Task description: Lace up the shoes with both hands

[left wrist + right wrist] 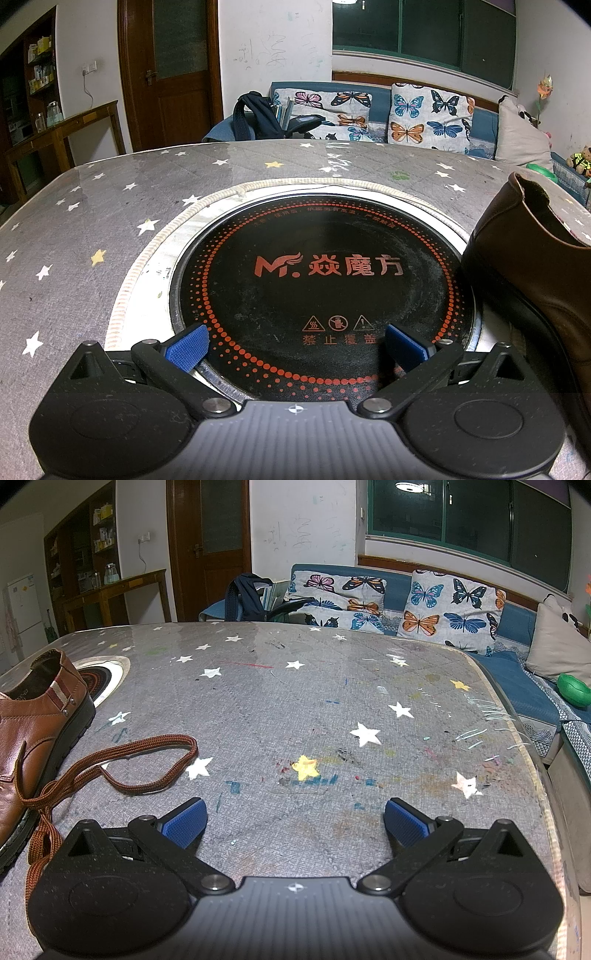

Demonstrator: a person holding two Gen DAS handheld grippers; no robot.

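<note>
Both tools (295, 349) (294, 825) gape empty; shoe (33, 720) and lace (122, 764) lie between them.

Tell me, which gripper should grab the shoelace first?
Probably the right gripper. The brown shoelace lies loose on the table just ahead and to its left, beside the brown shoe. The left gripper is open over the round black cooktop and shows no lace.

Blue sofa (517, 672), wooden door (210, 550), dark window (469, 517)
</note>
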